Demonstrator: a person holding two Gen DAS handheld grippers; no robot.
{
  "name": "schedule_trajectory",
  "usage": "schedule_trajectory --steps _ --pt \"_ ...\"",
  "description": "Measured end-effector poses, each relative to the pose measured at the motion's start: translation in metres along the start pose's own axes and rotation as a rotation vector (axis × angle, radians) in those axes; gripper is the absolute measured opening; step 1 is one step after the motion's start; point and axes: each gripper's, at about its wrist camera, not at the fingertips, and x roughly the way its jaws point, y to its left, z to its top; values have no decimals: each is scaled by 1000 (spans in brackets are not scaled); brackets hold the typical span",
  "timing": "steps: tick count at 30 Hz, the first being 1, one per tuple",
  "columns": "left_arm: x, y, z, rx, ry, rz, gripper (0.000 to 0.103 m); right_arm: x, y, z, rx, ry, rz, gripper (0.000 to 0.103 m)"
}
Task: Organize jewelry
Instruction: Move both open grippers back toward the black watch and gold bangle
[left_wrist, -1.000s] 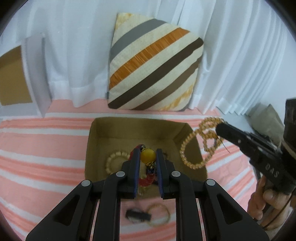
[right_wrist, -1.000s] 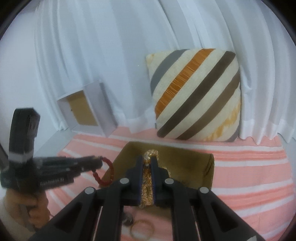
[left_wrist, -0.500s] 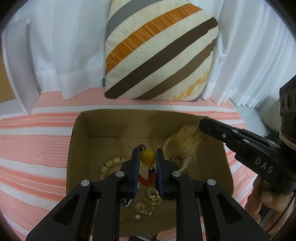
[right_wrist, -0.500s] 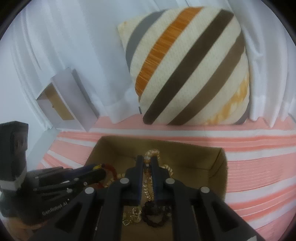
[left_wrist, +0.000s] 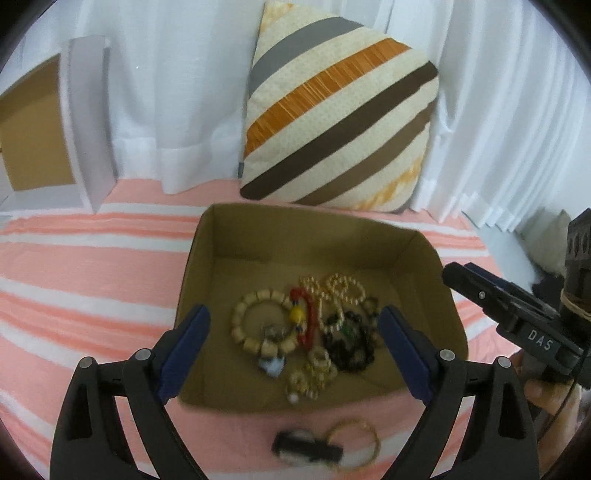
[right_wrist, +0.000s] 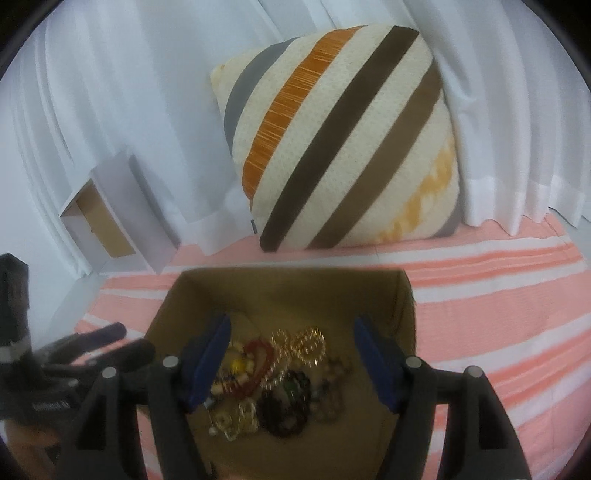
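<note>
- A big square pillow with grey, orange and brown stripes (left_wrist: 340, 125) leans on the white curtain (left_wrist: 166, 92) at the back
- A white box with a brown inside (left_wrist: 48, 129) stands far off at the side, on the pink and white striped cloth (left_wrist: 92, 266)
- An open brown cardboard box (left_wrist: 221, 236) sits on the cloth, in front of the pillow
- The jewelry lies in a heap on the floor of the box: a ring of chunky cream beads (left_wrist: 258, 328), a red bead string with one yellow bead (left_wrist: 303, 317), a pale pearl string in loops (left_wrist: 336, 295), dark beads (left_wrist: 347, 347) and small gold bits (left_wrist: 314, 373)
- Outside the box, on the cloth near its front wall, lie a thin gold bangle (left_wrist: 364, 439) and a small black thing (left_wrist: 306, 448) that is too blurry to name
- The left gripper (left_wrist: 295, 354) hangs over the box with its blue jaws spreading wide; nothing is pinched, and the heap lies below, in the gap between the jaws
- The right gripper (right_wrist: 291, 362) also hangs over the box, its jaws spreading apart and holding nothing; the beads lie under it
- From the left camera, the right gripper sits over the box's right wall, with a hand (left_wrist: 550, 398) gripping its handle
- Nothing stands between the jaws and the heap
</note>
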Motion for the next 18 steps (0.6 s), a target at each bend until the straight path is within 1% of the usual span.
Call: schedule_trajectory --steps 2,6,8,13,15,18 --pt "-14 1 -16 2 -3 1 94 -11 -1 -11 -5 -5 -5 71" --pt "-37 0 -48 12 -2 11 94 -43 0 -46 -25 -22 -19 71" --pt "-48 -1 -71 20 3 24 94 -55 0 -65 -27 -17 -30 71" --pt "-67 -6 -127 -1 11 44 94 -72 9 -121 -40 55 -43 71" --pt "-67 -9 -148 -4 13 59 94 -77 16 -145 -63 78 -53 71" --pt "-62 -13 -168 -2 36 86 94 -82 26 -171 -107 91 -75 71"
